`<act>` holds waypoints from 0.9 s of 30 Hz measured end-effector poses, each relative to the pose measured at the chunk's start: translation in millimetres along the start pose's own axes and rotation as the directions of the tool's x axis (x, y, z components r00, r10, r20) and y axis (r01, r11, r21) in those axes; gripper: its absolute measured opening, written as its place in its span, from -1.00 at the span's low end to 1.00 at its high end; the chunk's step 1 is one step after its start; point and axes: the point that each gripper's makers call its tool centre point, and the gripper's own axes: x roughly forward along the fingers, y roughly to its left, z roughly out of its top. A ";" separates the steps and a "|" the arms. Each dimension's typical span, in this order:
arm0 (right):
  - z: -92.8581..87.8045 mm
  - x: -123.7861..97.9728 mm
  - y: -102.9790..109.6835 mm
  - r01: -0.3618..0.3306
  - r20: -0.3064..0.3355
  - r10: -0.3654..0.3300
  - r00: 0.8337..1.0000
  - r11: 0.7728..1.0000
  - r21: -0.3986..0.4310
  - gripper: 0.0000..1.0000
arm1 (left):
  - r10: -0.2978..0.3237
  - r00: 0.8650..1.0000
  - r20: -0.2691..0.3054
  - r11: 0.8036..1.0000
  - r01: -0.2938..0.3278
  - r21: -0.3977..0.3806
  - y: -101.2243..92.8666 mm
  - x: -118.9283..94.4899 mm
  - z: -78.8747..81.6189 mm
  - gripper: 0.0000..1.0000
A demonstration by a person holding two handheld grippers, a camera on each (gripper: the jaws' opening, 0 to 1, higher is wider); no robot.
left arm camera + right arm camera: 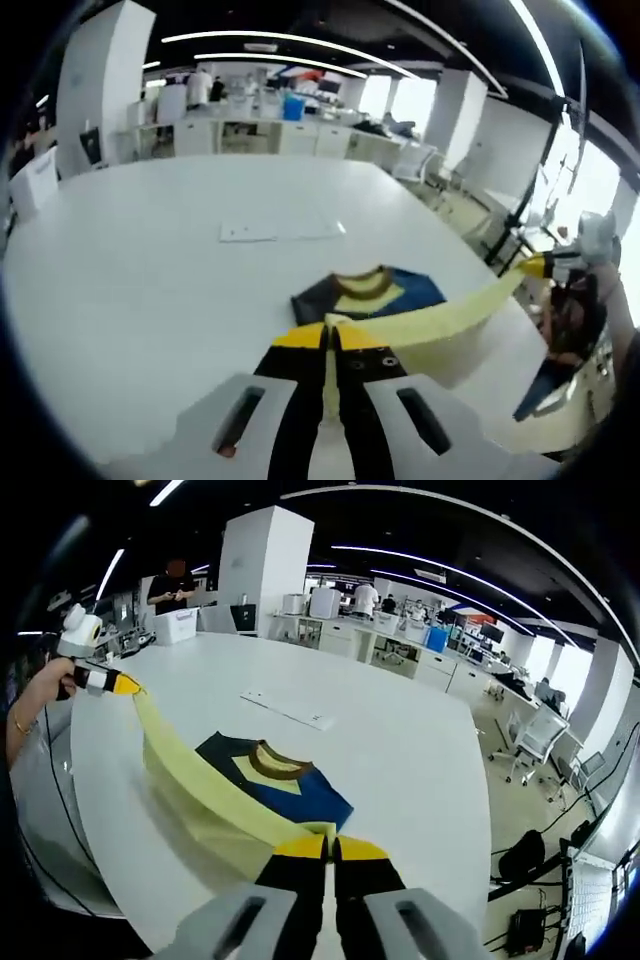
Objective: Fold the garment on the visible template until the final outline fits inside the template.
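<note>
Garment [250, 790] stretched btwn grippers, prob. taut.

- The left gripper view looks low across the white surface [150, 260] toward desks and windows, with the right tool [535, 265] far at its right edge.
- The right gripper view faces the opposite way, the left tool [125, 685] at far left.
- Both share the shirt [370, 295] stretched between them and a white paper strip [290, 710] beyond.

The left gripper [330, 345] has its yellow-tipped jaws pinched on the pale yellow hem of the garment [385, 298], stretched taut across the white surface [150, 270] to the right gripper [540, 265], near a flat white strip [282, 231].
</note>
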 end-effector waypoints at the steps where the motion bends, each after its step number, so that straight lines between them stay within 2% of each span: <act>1: 1.6 2.7 -2.3 0.005 0.001 -0.005 1.000 1.000 0.005 -1.00 | 0.005 1.000 0.010 1.000 -0.005 -0.009 1.9 5.0 3.8 -1.00; 6: 10.7 20.5 -17.7 0.031 0.016 -0.032 0.999 0.999 0.036 -1.00 | 0.019 0.998 0.066 0.999 -0.017 -0.034 8.3 23.4 19.4 -1.00; 10: 20.2 34.4 -26.4 0.039 0.038 -0.042 0.998 0.996 0.079 -1.00 | 0.045 0.996 0.075 0.997 -0.039 -0.070 16.5 39.8 24.1 -1.00; 14: 28.0 55.3 -29.8 0.030 0.044 -0.034 0.998 0.996 0.085 -1.00 | 0.063 0.994 0.088 0.995 -0.055 -0.083 21.9 53.0 28.4 -1.00; 16: 28.0 66.0 -34.0 0.039 0.035 -0.042 0.999 0.995 0.090 -1.00 | 0.079 0.993 0.092 0.994 -0.071 -0.087 27.4 62.7 29.0 -1.00; 19: 27.5 81.8 -42.0 0.048 0.031 -0.052 0.998 0.992 0.114 -1.00 | 0.070 0.992 0.105 0.991 -0.057 -0.123 32.7 75.8 29.7 -1.00; 27: 13.3 124.1 -52.7 0.075 -0.023 -0.072 0.997 0.984 0.160 -1.00 | 0.078 0.994 0.082 0.981 -0.062 -0.183 48.3 114.4 19.3 -1.00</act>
